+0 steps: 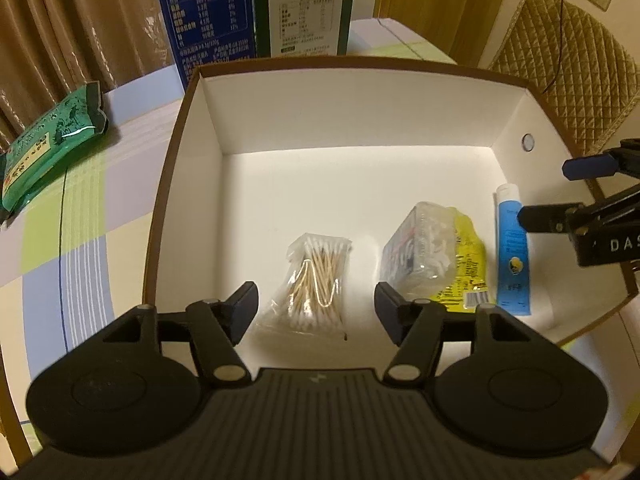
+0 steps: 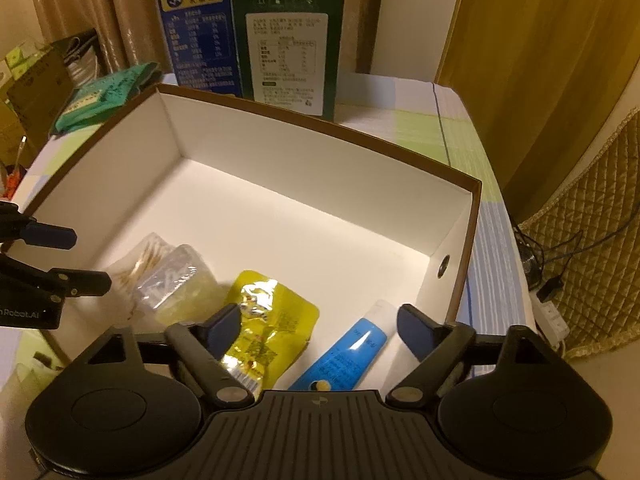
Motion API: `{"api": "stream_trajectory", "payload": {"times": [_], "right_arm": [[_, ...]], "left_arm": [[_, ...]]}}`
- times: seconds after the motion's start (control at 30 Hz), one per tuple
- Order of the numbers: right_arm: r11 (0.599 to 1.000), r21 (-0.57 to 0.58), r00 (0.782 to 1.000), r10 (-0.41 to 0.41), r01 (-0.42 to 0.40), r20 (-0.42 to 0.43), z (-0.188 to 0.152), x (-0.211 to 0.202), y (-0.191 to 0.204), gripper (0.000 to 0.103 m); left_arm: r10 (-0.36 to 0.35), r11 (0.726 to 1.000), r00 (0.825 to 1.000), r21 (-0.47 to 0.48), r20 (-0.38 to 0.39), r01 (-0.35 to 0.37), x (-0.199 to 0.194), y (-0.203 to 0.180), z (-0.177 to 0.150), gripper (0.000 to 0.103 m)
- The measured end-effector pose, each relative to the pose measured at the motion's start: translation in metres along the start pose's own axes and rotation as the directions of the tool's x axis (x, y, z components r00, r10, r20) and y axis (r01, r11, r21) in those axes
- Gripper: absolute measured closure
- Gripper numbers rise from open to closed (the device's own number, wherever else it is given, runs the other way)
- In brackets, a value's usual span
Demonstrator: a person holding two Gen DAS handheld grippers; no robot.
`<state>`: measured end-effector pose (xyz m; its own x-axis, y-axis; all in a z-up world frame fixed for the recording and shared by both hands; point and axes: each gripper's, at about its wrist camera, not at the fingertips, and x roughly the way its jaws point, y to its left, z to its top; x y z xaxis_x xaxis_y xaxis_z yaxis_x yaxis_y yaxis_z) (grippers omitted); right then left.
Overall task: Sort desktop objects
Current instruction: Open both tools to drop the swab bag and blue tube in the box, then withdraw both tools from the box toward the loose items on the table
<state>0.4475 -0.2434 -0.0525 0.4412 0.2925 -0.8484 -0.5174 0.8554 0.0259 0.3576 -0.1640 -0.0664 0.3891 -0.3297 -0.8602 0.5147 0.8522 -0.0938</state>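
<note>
A brown-rimmed white box (image 1: 192, 128) (image 2: 474, 216) holds a bag of cotton swabs (image 1: 316, 280) (image 2: 148, 258), a clear packet of white pieces (image 1: 416, 248) (image 2: 180, 284), a yellow pouch (image 1: 470, 264) (image 2: 268, 320) and a blue tube (image 1: 514, 256) (image 2: 348, 356). My left gripper (image 1: 316, 312) is open and empty above the swabs bag; it also shows in the right wrist view (image 2: 84, 258). My right gripper (image 2: 320, 332) is open and empty, hovering over the yellow pouch and the tube; it also shows in the left wrist view (image 1: 548, 192).
A green packet (image 1: 48, 152) (image 2: 104, 96) lies on the checked tablecloth left of the box. A blue carton (image 1: 204, 12) (image 2: 192, 20) and a green carton (image 1: 304, 4) (image 2: 288, 44) stand behind it. A quilted chair (image 1: 568, 76) is at right.
</note>
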Motion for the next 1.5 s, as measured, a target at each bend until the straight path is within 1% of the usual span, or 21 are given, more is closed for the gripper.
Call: {"api": "stream_trajectory", "payload": {"times": [0.03, 0.07, 0.1, 0.17, 0.23, 0.27, 0.47, 0.63, 0.83, 1.13, 1.3, 1.5], "right_arm": [[1.000, 0.000, 1.000, 0.005, -0.005, 0.002, -0.001, -0.002, 0.001, 0.013], [1.000, -0.001, 1.000, 0.010, -0.010, 0.006, -0.002, -0.003, 0.002, 0.009], [1.000, -0.001, 1.000, 0.011, -0.011, 0.015, -0.004, -0.006, 0.002, 0.008], [1.000, 0.003, 1.000, 0.012, -0.012, 0.022, -0.007, -0.010, 0.003, 0.006], [1.000, 0.009, 0.999, 0.021, -0.021, 0.027, -0.010, -0.015, 0.004, 0.005], [1.000, 0.010, 0.999, 0.023, -0.023, 0.030, -0.011, -0.017, 0.005, 0.003], [0.999, 0.021, 0.998, 0.029, -0.030, 0.064, -0.020, -0.034, 0.010, 0.002], [0.998, 0.029, 0.992, 0.056, -0.060, 0.113, -0.036, -0.056, 0.012, 0.002], [0.996, 0.043, 0.988, 0.071, -0.077, 0.134, -0.056, -0.074, 0.017, 0.002], [0.993, 0.043, 0.980, 0.098, -0.107, 0.174, -0.078, -0.100, 0.029, 0.002], [0.991, 0.017, 0.971, 0.130, -0.136, 0.202, -0.095, -0.112, 0.039, 0.002], [0.985, -0.007, 0.969, 0.170, -0.172, 0.178, -0.116, -0.114, 0.053, 0.002]], "left_arm": [[0.000, 1.000, 1.000, -0.002, 0.006, 0.000, -0.003, -0.001, -0.001, 0.035], [0.002, 1.000, 1.000, -0.004, 0.013, -0.002, -0.007, -0.002, -0.002, 0.032], [0.008, 1.000, 1.000, -0.006, 0.023, -0.008, -0.011, -0.003, -0.003, 0.029], [0.016, 1.000, 0.999, -0.007, 0.042, -0.016, -0.019, -0.004, -0.005, 0.028], [0.023, 1.000, 0.998, -0.014, 0.059, -0.023, -0.026, -0.005, -0.008, 0.018], [0.027, 1.000, 0.997, -0.017, 0.067, -0.026, -0.030, -0.005, -0.009, 0.017], [0.037, 0.999, 0.994, -0.039, 0.102, -0.033, -0.053, -0.005, -0.015, 0.015], [0.057, 0.997, 0.989, -0.058, 0.136, -0.049, -0.077, -0.007, -0.031, 0.010], [0.072, 0.995, 0.985, -0.073, 0.154, -0.062, -0.100, -0.009, -0.053, 0.009], [0.079, 0.995, 0.979, -0.075, 0.187, -0.066, -0.129, -0.013, -0.079, 0.009], [0.089, 0.992, 0.979, -0.105, 0.185, -0.070, -0.140, -0.010, -0.103, 0.009], [0.091, 0.988, 0.984, -0.135, 0.152, -0.071, -0.144, -0.005, -0.134, 0.009]]}}
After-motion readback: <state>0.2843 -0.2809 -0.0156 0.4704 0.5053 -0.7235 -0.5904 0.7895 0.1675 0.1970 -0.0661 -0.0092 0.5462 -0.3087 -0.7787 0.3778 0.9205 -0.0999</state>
